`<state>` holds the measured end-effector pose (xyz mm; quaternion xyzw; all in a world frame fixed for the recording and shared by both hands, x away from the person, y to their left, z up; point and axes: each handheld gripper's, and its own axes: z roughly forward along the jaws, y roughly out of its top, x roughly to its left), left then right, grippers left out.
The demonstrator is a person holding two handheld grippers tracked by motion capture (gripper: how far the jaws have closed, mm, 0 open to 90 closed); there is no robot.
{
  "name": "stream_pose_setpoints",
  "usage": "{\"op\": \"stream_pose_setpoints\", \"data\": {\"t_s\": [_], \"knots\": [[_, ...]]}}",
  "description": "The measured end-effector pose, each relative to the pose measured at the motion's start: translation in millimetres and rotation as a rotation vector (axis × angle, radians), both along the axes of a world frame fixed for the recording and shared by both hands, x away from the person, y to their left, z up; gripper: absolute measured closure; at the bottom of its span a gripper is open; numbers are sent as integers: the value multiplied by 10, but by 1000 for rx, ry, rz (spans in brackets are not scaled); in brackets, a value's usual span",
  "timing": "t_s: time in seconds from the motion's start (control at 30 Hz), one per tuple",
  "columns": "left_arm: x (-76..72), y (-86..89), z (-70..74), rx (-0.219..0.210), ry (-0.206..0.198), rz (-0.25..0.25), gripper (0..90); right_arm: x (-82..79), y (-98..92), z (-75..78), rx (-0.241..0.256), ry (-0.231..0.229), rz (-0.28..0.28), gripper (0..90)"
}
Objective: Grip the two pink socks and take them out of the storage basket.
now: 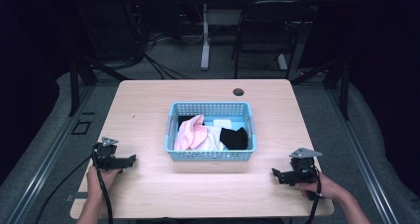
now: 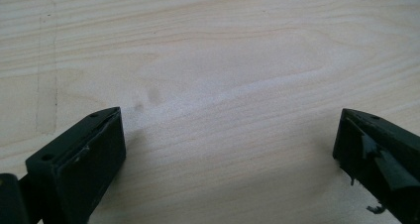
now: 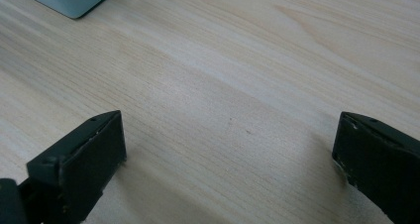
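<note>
Our left tool (image 1: 130, 159) and right tool (image 1: 275, 173) both rest low on the counter (image 1: 148, 110), each with its jaws spread wide and nothing between them; in both gripper views we see just bare wood grain in the gap. Ahead of the tools and between them sits the blue basket (image 1: 210, 155), a little nearer the left tool's reach than the right's, its corner just entering the right gripper view.

Inside it lie the clothes: a pink cloth (image 1: 190, 134) toward the left tool's side, a white piece (image 1: 214, 137) in the middle, and a black piece (image 1: 234, 138) toward the right tool's side. We judge them all light, soft and limp, so they will sag and drag their neighbours along. We would pinch a raised fold, such as the pink cloth's upstanding ridge, rather than a flat patch.
</note>
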<state>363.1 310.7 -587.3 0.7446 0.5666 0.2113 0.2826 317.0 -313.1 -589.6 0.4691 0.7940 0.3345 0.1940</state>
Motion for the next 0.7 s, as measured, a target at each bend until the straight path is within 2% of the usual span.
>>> {"op": "stream_pose_setpoints", "data": {"t_s": [0.57,0.63,0.7], "knots": [[-40,-3,4,4,2,-8,1,-2,2,0,0,3,0,0],[-34,6,18,7,20,-12,1,-2,2,0,0,2,0,0],[-25,33,46,-20,35,1,1,-2,2,0,0,3,1,0]]}}
